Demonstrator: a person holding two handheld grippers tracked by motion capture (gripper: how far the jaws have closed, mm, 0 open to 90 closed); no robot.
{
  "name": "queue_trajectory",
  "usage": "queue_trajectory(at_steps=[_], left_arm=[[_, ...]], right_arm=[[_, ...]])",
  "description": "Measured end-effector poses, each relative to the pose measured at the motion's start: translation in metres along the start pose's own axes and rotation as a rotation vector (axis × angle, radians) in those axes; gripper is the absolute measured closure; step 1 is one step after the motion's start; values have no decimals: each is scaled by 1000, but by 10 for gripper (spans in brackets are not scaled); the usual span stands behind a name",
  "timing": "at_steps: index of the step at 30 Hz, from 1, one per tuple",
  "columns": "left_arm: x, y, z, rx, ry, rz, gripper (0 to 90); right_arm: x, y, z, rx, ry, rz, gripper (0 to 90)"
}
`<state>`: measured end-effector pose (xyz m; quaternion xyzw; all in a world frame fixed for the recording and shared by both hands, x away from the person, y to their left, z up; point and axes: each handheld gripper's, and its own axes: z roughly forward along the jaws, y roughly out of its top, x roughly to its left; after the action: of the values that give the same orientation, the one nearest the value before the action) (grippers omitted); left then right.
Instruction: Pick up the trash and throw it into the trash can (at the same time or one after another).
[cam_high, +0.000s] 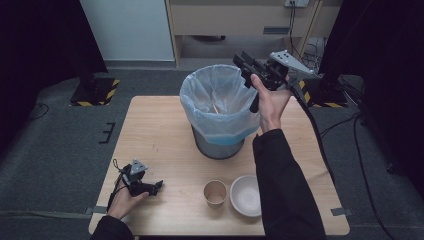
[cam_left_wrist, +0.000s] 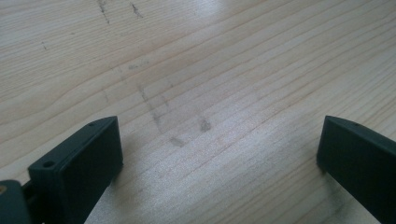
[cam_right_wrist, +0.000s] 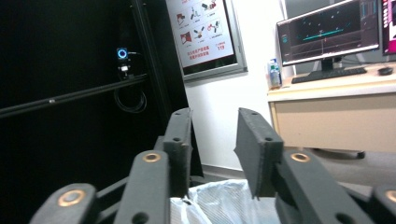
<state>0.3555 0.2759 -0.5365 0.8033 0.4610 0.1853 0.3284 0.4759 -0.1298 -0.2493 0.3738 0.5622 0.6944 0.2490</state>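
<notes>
A metal bin (cam_high: 220, 145) lined with a pale blue bag (cam_high: 207, 95) stands at the middle of the wooden table (cam_high: 160, 130). My right gripper (cam_high: 245, 62) is held up over the bin's far right rim, pointing left. In the right gripper view its jaws (cam_right_wrist: 212, 126) stand apart with nothing between them, and the bag's rim (cam_right_wrist: 224, 198) lies just below. My left gripper (cam_high: 157, 186) rests low at the table's front left corner. Its jaws (cam_left_wrist: 219, 144) are wide open over bare wood.
A brown paper cup (cam_high: 215, 193) and a white bowl (cam_high: 246, 195) stand side by side near the front edge, beneath my right forearm. A desk with monitors (cam_right_wrist: 327, 32) and a poster (cam_right_wrist: 201, 28) stand in the room beyond the bin.
</notes>
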Motion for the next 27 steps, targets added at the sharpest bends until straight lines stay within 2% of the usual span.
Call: queue_trajectory(at_steps=[5,6,8,10,14,19,27], left_arm=[[0,0,0,-1,0,0,0],[0,0,0,-1,1,0,0],[0,0,0,-1,1,1,0],[0,0,0,-1,2,1,0],[0,0,0,-1,2,0,0],[0,0,0,2,3,1,0],[-1,0,0,2,4,-1,0]], right_arm=[[2,13,-34,12,29,-24,569],[1,14,-43,10,38,-14,566],[-2,12,-60,15,31,-3,561],[-5,7,-72,43,16,-21,558],[-12,-8,-95,57,8,4,549],[-20,-40,-125,102,-4,40,506],[-34,-103,-158,194,-38,47,509]])
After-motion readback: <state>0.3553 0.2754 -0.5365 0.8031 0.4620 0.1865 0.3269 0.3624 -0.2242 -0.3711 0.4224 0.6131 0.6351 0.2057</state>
